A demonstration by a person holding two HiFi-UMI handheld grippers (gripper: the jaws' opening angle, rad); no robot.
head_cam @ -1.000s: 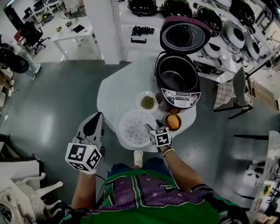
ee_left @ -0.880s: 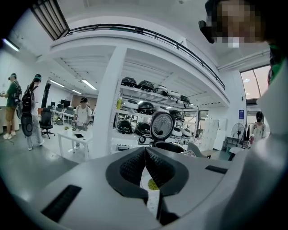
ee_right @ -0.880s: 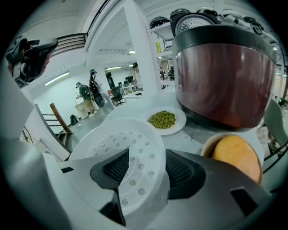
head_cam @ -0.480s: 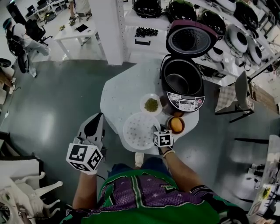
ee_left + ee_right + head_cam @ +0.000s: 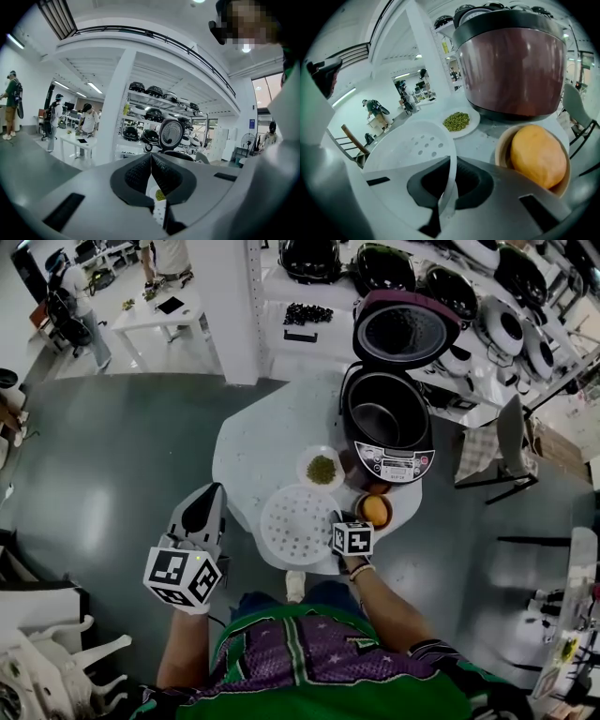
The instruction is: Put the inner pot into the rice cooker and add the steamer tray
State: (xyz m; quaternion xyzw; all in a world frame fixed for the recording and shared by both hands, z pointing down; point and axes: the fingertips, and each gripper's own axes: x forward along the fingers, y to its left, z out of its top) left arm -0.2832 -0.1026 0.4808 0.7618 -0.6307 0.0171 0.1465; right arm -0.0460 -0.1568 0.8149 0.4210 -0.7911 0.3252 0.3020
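The white perforated steamer tray lies on the round white table, in front of the open rice cooker. The dark inner pot sits inside the cooker, whose lid stands up. My right gripper has just been closing, and it is shut on the tray's right rim, which runs between its pads. The cooker's body rises just beyond. My left gripper hangs off the table's left side, shut with nothing in it.
A small plate of green beans sits between the tray and the cooker. A bowl holding an orange fruit stands right next to my right gripper. Shelves of rice cookers fill the back right. A chair stands right of the table.
The right gripper's jaws, open beside the tray's right edge before, have closed on its rim. The left gripper has stayed where it was.
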